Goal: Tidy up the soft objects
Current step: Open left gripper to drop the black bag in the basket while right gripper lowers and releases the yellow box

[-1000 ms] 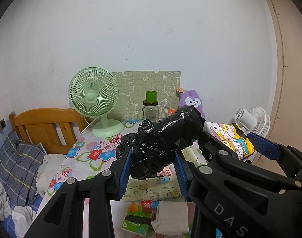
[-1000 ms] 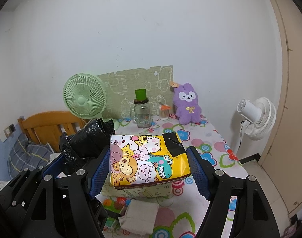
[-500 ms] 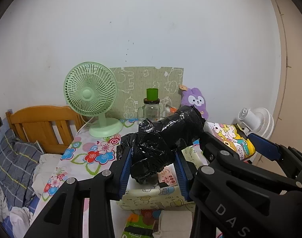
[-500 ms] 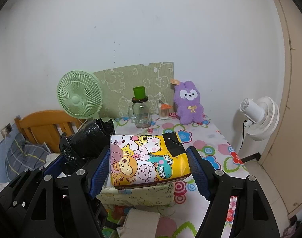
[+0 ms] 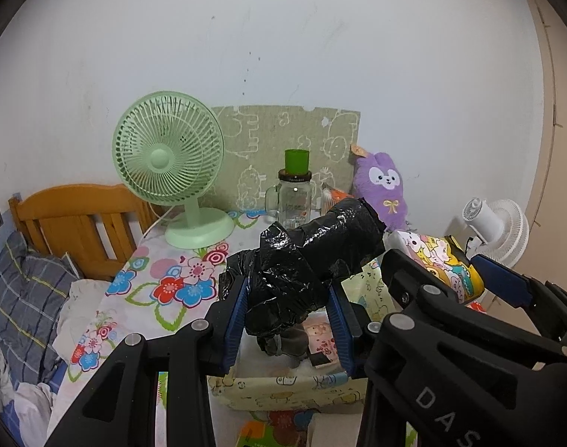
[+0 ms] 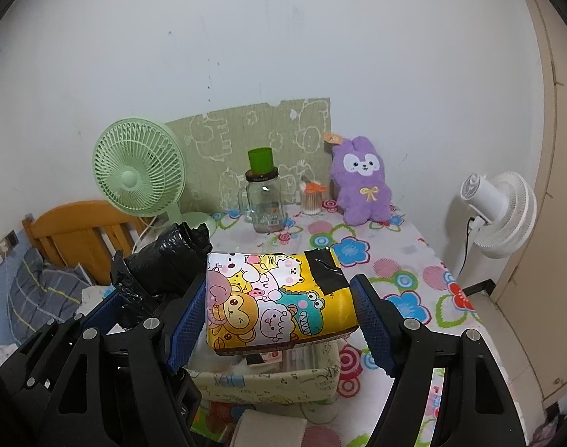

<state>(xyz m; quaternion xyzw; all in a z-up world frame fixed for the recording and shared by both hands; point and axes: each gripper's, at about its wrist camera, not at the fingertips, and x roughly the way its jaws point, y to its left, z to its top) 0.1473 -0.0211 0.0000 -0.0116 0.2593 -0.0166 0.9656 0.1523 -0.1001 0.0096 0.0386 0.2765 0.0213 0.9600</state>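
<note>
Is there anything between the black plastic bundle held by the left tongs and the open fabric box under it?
Nothing visible is in the way. The black bundle hangs directly over the fabric box, which already holds small items inside.

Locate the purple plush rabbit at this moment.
In both wrist views the purple plush rabbit sits upright at the table's far right corner against the wall, right of the glass jar and beside the green cartoon board.
</note>
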